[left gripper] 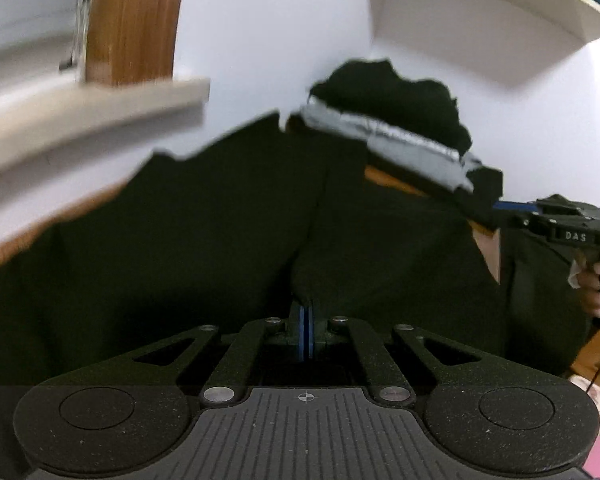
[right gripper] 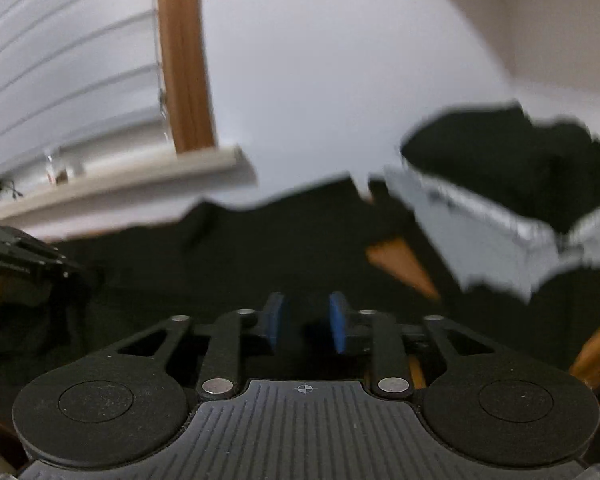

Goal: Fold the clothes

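Through the left wrist camera I see my left gripper [left gripper: 306,312] pinched fully together, its blue pads clamped on a raised ridge of the black garment [left gripper: 204,220], which spreads dark and matte across most of the lower view. Farther back, a grey ribbed band [left gripper: 400,144] crosses the cloth under a bunched black lump. At the right edge the right gripper [left gripper: 504,206] pokes into the fabric, held by a hand [left gripper: 594,280]. A wooden window frame [left gripper: 136,20] and a pale sill [left gripper: 88,120] sit upper left. Through the right wrist camera, my right gripper [right gripper: 306,320] stands partly open, its blue pads [right gripper: 338,320] apart with black garment [right gripper: 220,256] lying behind the gap; I see no pressing contact. The grey ribbed band [right gripper: 480,232] hangs blurred at right, over orange-brown wood [right gripper: 404,264].
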A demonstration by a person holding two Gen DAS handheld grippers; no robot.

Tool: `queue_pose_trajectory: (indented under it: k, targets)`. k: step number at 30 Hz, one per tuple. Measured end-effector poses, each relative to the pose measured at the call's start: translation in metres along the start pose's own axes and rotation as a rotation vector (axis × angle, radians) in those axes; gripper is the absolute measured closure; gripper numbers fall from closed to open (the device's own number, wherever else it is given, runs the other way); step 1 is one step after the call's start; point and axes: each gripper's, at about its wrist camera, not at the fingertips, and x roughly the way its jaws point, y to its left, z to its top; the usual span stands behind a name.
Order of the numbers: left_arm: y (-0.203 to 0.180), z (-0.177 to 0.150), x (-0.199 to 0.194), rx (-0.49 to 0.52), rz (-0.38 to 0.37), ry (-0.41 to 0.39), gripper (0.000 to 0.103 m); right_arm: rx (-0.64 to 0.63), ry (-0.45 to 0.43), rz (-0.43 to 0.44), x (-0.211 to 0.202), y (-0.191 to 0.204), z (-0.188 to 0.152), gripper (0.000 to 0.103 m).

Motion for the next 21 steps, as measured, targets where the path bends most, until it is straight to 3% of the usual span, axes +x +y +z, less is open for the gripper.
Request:
queue_pose_trajectory:
  k: [6, 8, 10, 19, 21]
  targets:
    - [0.002, -0.001, 0.005, 0.011, -0.012, 0.019, 0.100, 0.074, 0.048, -0.047, 0.013, -0.020, -0.009, 0.054]
    - [0.002, -0.003, 0.008, 0.012, 0.000, 0.024, 0.093, 0.117, 0.056, -0.071, 0.022, -0.029, -0.009, 0.053]
    - [0.003, -0.006, 0.012, 0.015, 0.011, 0.031, 0.093, 0.162, 0.070, -0.081, 0.031, -0.040, -0.012, 0.053]
    - [0.005, -0.013, 0.013, 0.027, 0.021, 0.014, 0.101, 0.410, 0.073, 0.012, 0.073, -0.079, -0.005, 0.049]
    - [0.004, -0.013, 0.010, 0.036, 0.021, 0.009, 0.101, 0.450, 0.073, 0.032, 0.078, -0.085, -0.001, 0.055]
